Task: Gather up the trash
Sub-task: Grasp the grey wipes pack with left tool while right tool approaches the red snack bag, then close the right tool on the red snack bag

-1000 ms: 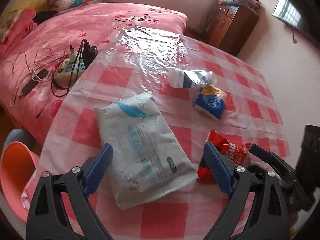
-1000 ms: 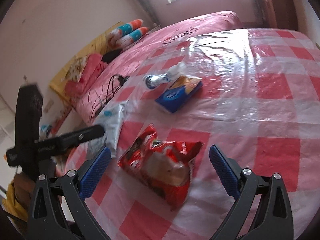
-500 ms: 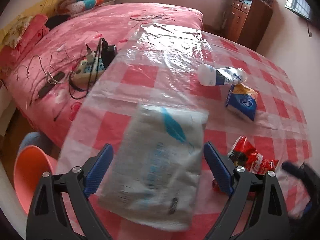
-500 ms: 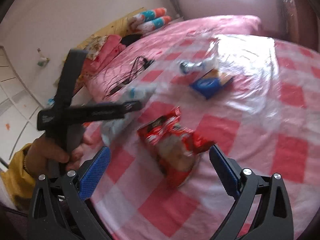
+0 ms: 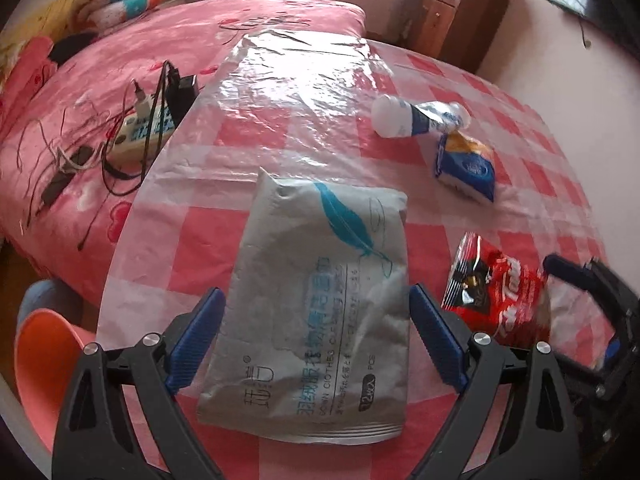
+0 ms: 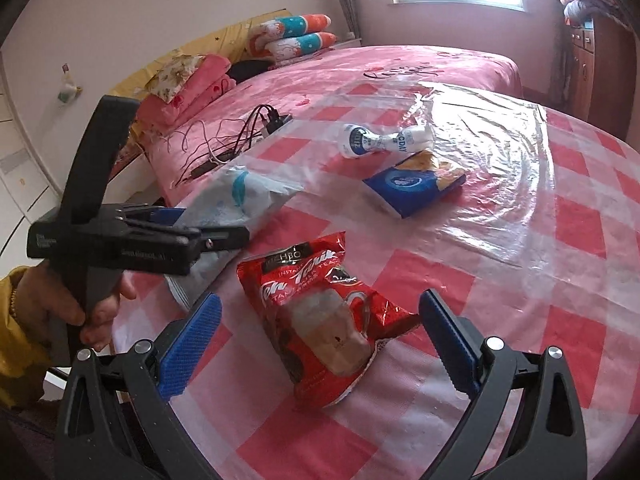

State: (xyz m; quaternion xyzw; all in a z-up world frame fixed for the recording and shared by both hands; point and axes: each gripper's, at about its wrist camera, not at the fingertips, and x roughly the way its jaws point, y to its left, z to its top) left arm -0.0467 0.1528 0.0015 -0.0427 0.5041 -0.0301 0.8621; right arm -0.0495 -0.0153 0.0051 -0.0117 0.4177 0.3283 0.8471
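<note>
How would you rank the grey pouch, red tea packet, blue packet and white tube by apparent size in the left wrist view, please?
1. grey pouch, though nearest the camera
2. red tea packet
3. blue packet and white tube: too alike to rank

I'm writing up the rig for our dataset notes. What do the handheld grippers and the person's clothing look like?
Each gripper, left and right, has black plastic arms with open triangular cut-outs, silver screws, and two blue ribbed pads. The right wrist view shows faint white lettering on the left one's black body. The hand on it shows a mustard-yellow sleeve.
</note>
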